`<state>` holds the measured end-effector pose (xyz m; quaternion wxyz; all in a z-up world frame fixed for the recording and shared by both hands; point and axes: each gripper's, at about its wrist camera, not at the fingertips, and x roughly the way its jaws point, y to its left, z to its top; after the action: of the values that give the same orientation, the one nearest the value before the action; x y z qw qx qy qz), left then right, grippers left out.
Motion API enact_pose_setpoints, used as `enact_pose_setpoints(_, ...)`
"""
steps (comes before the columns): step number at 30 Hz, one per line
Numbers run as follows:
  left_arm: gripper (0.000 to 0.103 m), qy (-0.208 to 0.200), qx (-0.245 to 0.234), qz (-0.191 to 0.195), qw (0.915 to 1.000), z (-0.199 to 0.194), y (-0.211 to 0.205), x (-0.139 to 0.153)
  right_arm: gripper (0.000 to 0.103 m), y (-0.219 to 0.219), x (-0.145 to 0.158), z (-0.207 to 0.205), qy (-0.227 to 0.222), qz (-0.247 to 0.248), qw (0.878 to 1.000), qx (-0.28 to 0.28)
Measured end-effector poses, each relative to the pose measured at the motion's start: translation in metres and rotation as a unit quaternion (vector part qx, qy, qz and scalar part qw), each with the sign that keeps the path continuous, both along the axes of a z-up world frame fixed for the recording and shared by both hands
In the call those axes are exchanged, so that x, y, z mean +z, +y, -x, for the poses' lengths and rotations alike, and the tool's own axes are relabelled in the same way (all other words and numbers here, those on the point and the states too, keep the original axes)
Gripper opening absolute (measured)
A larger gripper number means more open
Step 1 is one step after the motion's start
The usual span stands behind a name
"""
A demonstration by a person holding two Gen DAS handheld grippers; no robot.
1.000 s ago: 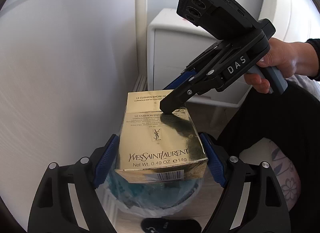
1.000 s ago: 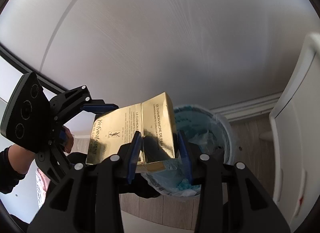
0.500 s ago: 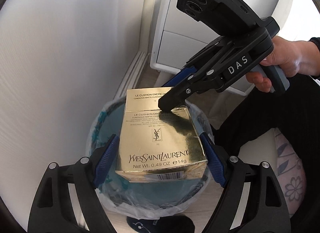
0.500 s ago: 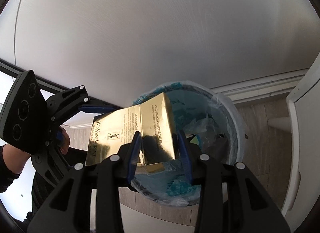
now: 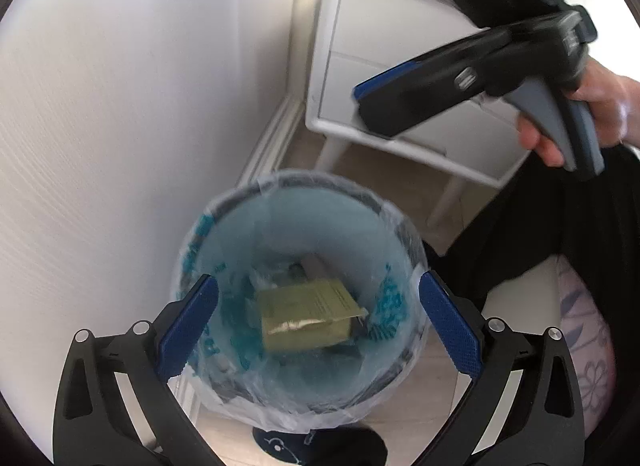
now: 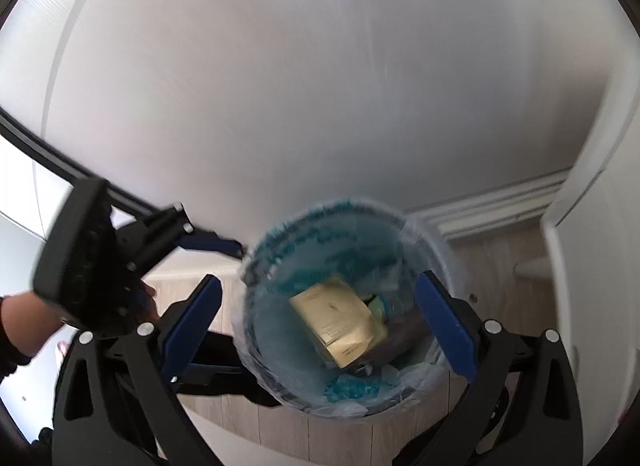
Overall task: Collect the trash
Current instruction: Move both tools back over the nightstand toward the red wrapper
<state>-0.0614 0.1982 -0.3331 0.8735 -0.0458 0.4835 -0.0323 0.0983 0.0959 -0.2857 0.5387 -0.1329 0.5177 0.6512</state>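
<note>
A gold cosmetics box (image 5: 308, 316) lies inside the round trash bin (image 5: 208, 225), which is lined with a clear and blue plastic bag. The box also shows in the right wrist view (image 6: 340, 318), in the bin (image 6: 304, 217). My left gripper (image 5: 316, 326) is open and empty above the bin mouth. My right gripper (image 6: 316, 318) is open and empty above the bin. The right gripper shows in the left wrist view (image 5: 372, 105), up and to the right of the bin. The left gripper shows blurred in the right wrist view (image 6: 224, 246), left of the bin.
A white nightstand (image 5: 400, 45) on legs stands behind the bin. A white wall (image 5: 120, 105) with a skirting board runs on the left. The floor (image 6: 500, 266) is light wood. Black clothing (image 5: 540, 234) and a floral cushion (image 5: 584, 346) are on the right.
Both grippers opened and let go of the gold box, which dropped into the bin. The right gripper pulled up and away to the right.
</note>
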Motion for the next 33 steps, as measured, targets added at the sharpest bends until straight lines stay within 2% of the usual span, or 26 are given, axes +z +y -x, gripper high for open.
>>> enact_pose_setpoints(7, 0.098, -0.041, 0.017, -0.010, 0.9990, -0.010, -0.011, 0.049, 0.095, -0.052, 0.069, -0.027, -0.025, -0.065, 0.996, -0.052)
enact_pose_setpoints(14, 0.098, -0.076, 0.011, -0.031, 0.9966, -0.030, -0.029, 0.095, 0.095, -0.109, 0.111, -0.063, -0.060, -0.094, 0.987, -0.118)
enact_pose_setpoints(25, 0.098, -0.117, -0.044, -0.040, 0.9913, -0.082, -0.080, 0.150, 0.095, -0.204, 0.145, -0.109, -0.114, -0.110, 0.966, -0.206)
enact_pose_setpoints(33, 0.098, -0.136, -0.090, -0.045, 0.9856, -0.127, -0.112, 0.183, 0.095, -0.256, 0.152, -0.144, -0.147, -0.103, 0.948, -0.263)
